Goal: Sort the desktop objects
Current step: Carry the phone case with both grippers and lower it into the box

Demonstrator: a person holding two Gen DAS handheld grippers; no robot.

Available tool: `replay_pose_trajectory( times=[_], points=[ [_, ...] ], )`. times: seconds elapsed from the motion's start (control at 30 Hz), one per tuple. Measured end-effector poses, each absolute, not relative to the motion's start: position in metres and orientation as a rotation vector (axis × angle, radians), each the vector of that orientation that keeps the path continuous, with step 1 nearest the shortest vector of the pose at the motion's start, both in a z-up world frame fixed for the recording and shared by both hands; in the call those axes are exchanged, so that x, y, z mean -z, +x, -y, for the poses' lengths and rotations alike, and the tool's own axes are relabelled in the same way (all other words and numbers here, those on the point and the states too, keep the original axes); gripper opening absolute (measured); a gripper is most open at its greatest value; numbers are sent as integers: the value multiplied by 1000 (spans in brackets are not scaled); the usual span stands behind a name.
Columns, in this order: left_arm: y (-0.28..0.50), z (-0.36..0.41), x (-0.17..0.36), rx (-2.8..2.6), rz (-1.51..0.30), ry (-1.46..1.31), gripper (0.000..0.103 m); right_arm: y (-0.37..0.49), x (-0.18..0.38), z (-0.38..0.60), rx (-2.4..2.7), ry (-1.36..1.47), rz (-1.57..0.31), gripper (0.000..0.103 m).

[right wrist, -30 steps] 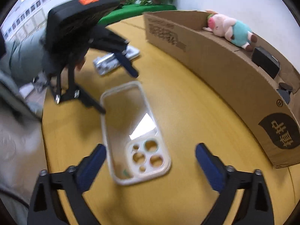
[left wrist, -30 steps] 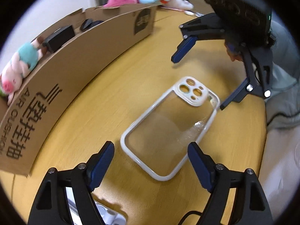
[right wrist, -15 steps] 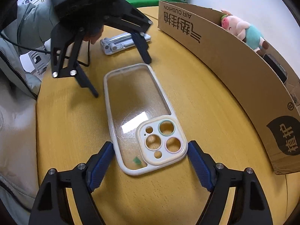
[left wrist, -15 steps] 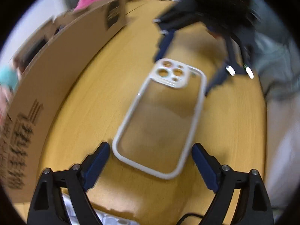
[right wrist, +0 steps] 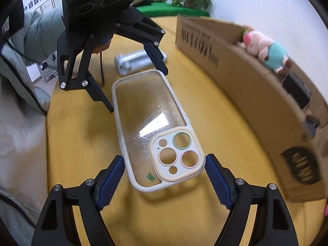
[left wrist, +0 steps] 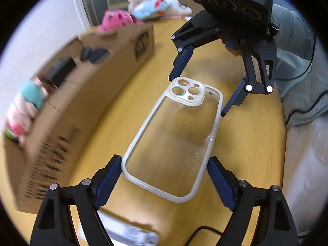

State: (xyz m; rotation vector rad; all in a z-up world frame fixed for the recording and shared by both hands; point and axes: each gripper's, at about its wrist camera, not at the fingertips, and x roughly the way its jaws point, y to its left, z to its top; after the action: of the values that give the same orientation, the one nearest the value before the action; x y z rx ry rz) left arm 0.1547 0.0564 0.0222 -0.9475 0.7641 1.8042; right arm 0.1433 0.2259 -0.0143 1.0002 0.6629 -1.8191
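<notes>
I've got both grippers on one clear phone case [left wrist: 174, 141], one at each end. The case looks lifted off the yellow wooden table [left wrist: 131, 110]: in the right wrist view a shadow sits on the wood under its camera end.

Left gripper [left wrist: 164, 176]: blue pads [left wrist: 108, 181] sit on the two long edges of the case at its plain end, clamped across the width. Its jaws have just been closing a little, with the case between them. Left wrist view is motion-blurred on the left side.

Right gripper [right wrist: 165, 177]: blue pads [right wrist: 218, 181] on both sides of the camera-cutout end [right wrist: 176, 155], touching the white rim; clamped on the case as far as I can see. These jaws closed in over the last second too, case between them.

From the left wrist view the right gripper [left wrist: 195, 94] is at the far end, straddling the cutout corner. From the right wrist view the left gripper [right wrist: 139, 90] straddles the far plain end.

Cardboard box [right wrist: 256, 94] runs along the right in the right wrist view, on the left in the other. A plush pig [right wrist: 264, 48] lies on its rim, with a black block [right wrist: 297, 90] just beside it in the box. Silver-grey object [right wrist: 139, 61] lies on the table beyond the case, blurry. Pink plush [left wrist: 116, 21] and pale plush toys [left wrist: 155, 7] far back. Grey sleeve [right wrist: 39, 34] behind the left gripper.
</notes>
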Motion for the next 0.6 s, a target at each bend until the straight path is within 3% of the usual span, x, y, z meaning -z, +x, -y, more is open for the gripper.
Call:
replay_pose_trajectory(
  times=[0.4,0.6],
  points=[
    [45,-4,-135,-2006,-874,-712,85,52,-108,-209,1905,724,-854,79],
    [-27,3,-125,-2012,-865,-784,85,-22,-120,-193,1886,694,-889,79]
  ],
)
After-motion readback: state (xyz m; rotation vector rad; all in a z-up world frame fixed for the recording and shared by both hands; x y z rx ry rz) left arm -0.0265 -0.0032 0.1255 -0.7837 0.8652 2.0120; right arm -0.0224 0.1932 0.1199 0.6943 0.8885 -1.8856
